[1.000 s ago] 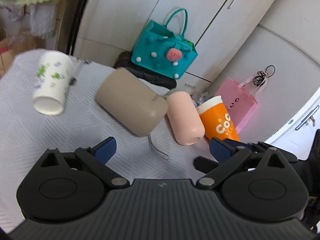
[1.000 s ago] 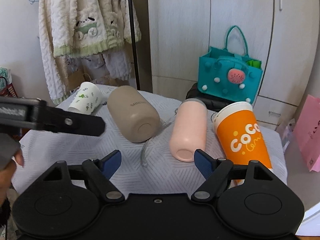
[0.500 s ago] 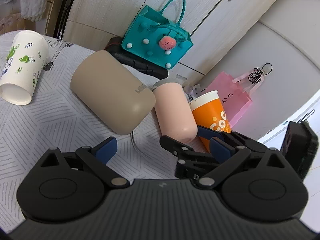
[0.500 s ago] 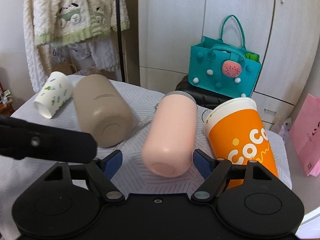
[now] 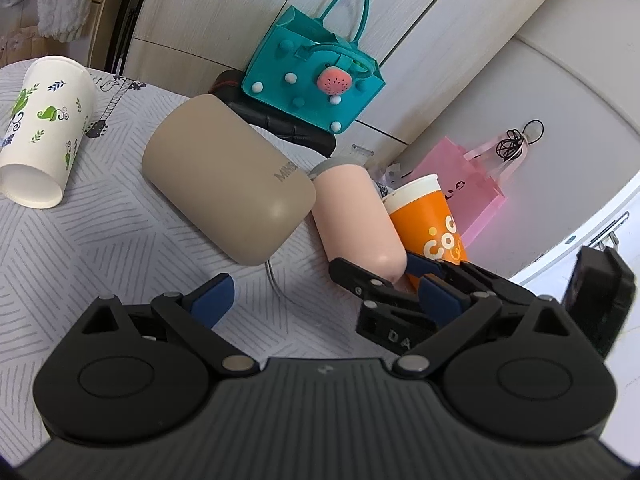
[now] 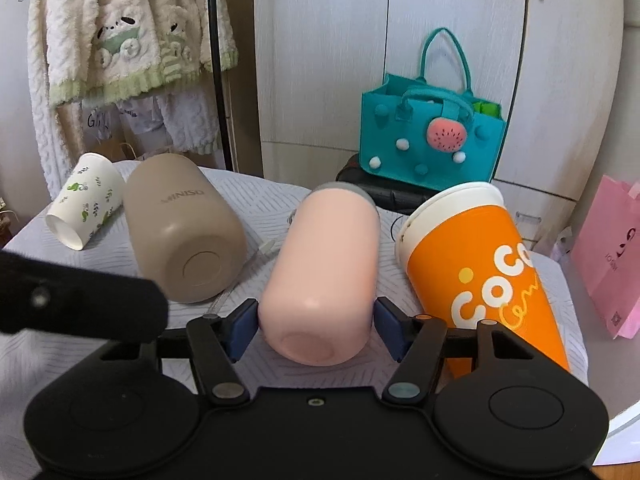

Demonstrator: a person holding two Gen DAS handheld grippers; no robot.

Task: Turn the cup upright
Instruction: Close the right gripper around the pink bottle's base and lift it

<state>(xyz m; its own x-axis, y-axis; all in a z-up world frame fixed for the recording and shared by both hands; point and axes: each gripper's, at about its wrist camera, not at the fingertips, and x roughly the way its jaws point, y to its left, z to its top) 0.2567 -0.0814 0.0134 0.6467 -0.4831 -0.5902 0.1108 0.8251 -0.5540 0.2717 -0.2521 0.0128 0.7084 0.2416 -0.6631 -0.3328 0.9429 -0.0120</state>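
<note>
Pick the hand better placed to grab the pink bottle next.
Right. The right gripper has its fingers either side of the pink bottle; the left gripper is open over bare tablecloth.

left tool [image 5: 320,292] – jaws wide | right tool [image 5: 404,280] – flanks pink cup [image 5: 352,216], lying on its side

A home bedroom: wardrobe doors [image 6: 452,40], hanging fleece clothes [image 6: 120,32], gift bags [image 6: 432,140].

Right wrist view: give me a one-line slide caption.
Right gripper straddles the base end of the pink cup lying on its side between the beige cup and orange cup.
</note>
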